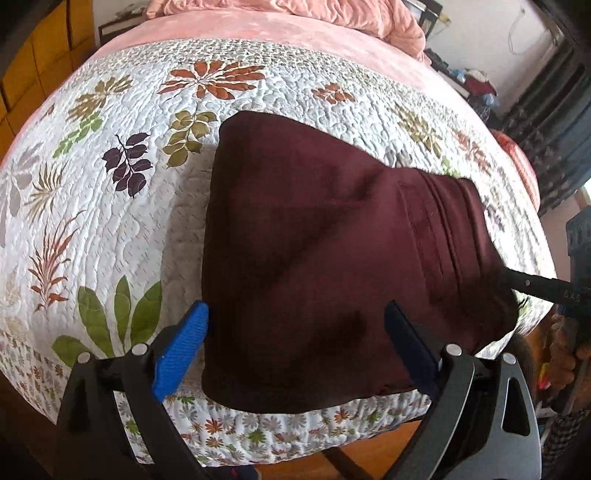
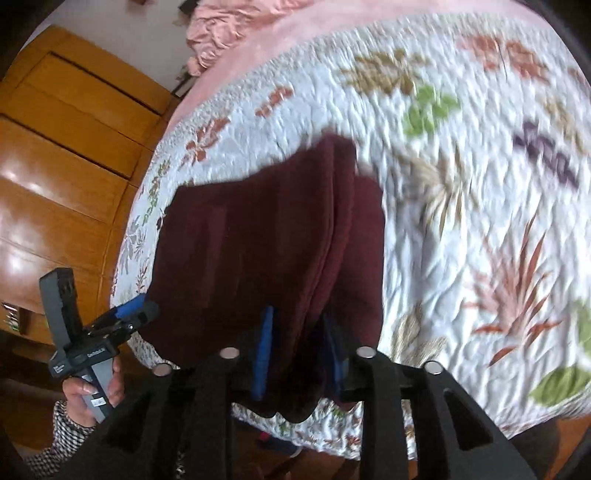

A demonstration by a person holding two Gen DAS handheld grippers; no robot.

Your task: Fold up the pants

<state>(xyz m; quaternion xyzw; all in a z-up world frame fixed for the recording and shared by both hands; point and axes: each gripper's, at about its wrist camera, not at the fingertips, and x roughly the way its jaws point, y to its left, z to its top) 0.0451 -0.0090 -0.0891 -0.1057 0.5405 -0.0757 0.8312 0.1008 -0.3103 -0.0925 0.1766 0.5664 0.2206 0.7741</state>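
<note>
Dark maroon pants lie folded into a thick bundle on the flowered quilt near the bed's front edge. My left gripper is open, its blue-padded fingers spread on either side of the bundle's near edge. My right gripper is shut on the layered edge of the pants, with the cloth pinched between its blue pads. The left gripper also shows in the right wrist view, held by a hand at the bundle's far side. Part of the right gripper shows in the left wrist view.
The white quilt with leaf and flower prints covers the bed. A pink blanket is bunched at the head of the bed. A wooden wardrobe stands beside the bed. Clutter sits on the floor at the far right.
</note>
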